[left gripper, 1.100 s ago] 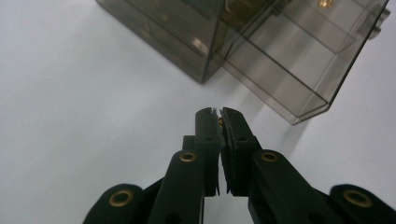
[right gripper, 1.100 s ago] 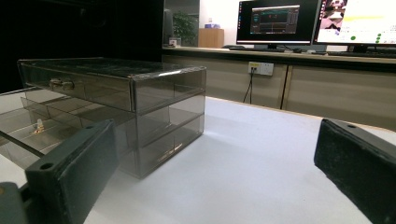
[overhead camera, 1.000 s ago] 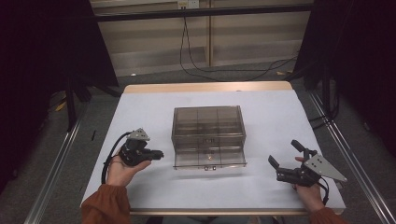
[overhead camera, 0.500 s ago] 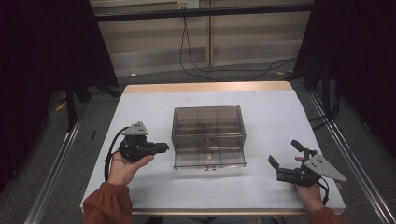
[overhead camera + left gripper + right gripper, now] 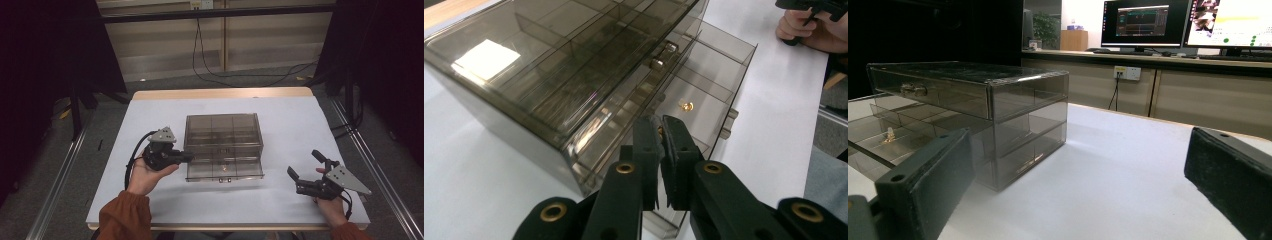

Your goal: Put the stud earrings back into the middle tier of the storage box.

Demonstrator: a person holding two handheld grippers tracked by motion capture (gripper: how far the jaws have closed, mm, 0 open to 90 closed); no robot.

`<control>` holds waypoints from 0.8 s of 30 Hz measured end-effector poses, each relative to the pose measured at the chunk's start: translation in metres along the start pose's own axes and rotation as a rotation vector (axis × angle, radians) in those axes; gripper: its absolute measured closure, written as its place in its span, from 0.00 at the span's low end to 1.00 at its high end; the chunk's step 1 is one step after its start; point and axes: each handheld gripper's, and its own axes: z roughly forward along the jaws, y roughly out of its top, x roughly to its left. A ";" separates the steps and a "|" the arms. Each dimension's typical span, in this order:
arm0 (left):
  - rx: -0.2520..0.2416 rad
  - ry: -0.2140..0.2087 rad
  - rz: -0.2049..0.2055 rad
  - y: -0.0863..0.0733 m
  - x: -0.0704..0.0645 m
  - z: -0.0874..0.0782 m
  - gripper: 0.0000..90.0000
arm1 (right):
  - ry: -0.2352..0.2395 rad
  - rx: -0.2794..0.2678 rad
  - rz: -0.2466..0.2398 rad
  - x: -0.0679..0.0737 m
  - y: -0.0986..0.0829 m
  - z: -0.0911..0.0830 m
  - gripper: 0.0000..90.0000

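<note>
Left claw (image 5: 660, 131) is sitting closed, empty, beside the drawer box (image 5: 223, 135); right claw (image 5: 306, 170) is resting wide open on the tabletop (image 5: 300, 125).

The bench (image 5: 165, 210) carries a white sheet (image 5: 295, 130) that covers nearly all of its top — a strip of bare wood (image 5: 220, 93) shows along the far edge. Past that edge a black cable (image 5: 240, 75) loops over the floor. In the right gripper view, two lit monitors (image 5: 1143, 22) stand on a long counter (image 5: 1148, 55) — a white socket (image 5: 1127, 73) sits below them.
</note>
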 end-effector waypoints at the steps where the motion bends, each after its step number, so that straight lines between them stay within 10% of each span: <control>1: 0.000 -0.003 0.001 0.002 -0.001 0.001 0.96 | 0.000 0.000 0.000 0.000 0.000 0.000 0.00; 24: 0.143 -0.050 0.100 0.035 -0.014 0.042 0.96 | 0.000 -0.001 0.000 0.000 0.000 0.000 0.00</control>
